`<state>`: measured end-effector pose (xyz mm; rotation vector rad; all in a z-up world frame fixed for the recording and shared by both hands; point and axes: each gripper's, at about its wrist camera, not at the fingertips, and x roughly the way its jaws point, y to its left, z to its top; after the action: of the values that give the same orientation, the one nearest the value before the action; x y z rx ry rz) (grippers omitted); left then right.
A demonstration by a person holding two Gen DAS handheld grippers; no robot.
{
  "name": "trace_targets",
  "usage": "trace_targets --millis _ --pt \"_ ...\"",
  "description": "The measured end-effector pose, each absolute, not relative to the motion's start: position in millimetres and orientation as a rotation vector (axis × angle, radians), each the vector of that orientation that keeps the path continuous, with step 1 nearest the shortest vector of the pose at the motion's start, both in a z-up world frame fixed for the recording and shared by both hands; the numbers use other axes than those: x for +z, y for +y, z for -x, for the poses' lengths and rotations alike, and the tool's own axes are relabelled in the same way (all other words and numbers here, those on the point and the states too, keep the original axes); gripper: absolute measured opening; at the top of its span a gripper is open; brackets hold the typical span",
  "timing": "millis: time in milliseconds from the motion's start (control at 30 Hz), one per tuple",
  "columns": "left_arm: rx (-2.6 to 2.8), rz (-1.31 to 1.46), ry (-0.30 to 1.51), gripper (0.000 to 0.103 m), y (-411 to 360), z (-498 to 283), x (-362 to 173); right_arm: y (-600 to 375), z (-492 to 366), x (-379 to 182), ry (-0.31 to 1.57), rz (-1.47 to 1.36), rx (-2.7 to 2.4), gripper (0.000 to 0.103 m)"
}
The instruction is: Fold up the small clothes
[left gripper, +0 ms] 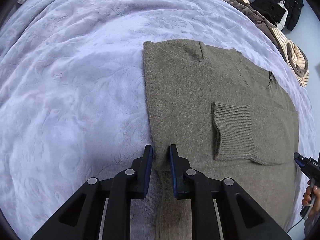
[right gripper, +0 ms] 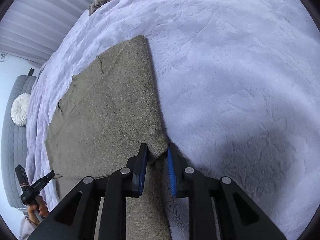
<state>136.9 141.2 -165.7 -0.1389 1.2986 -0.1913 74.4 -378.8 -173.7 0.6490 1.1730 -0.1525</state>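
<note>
We've got the grey-brown knit sweater [left gripper: 200, 100] lying flat on the lilac blanket [left gripper: 70, 80], sleeves already tucked in, ribbed cuff [left gripper: 234, 132] on top. Left gripper [left gripper: 161, 152] is clamped on the sweater's near left hem corner, right gripper [right gripper: 158, 152] pinches the near right one. Its long axis runs straight away from both, collar at the far end, so the fold probably goes forward, both hands equally near.

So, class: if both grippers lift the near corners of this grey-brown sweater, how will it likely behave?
The sweater will probably sag between the left gripper and right gripper: soft, floppy knit. Its folded-in cuff may slide off. The plush blanket likely drags against it.
</note>
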Motion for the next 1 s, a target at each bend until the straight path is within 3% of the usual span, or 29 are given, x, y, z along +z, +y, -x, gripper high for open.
trace_targets --millis 233,400,467,600,767,1000 --pt "-0.195 0.145 1.291 0.018 129 -124 -147 -356 -58 -143 1.149 -0.525 -0.19 0.023" --pt "-0.299 0.161 1.27 0.018 101 -123 -132 -339 -51 -133 1.134 -0.612 -0.099 0.023" --pt "-0.35 0.197 1.294 0.018 89 -129 -137 -328 -53 -137 1.151 -0.67 -0.029 0.024" --pt "-0.358 0.25 1.327 0.018 74 -140 -150 -309 -61 -156 1.177 -0.787 0.04 0.038" --pt "-0.331 0.216 1.303 0.018 63 -141 -147 -298 -76 -182 1.176 -1.006 0.078 0.038" --pt "-0.334 0.244 1.33 0.018 63 -154 -155 -253 -100 -190 1.245 -0.988 0.173 0.041"
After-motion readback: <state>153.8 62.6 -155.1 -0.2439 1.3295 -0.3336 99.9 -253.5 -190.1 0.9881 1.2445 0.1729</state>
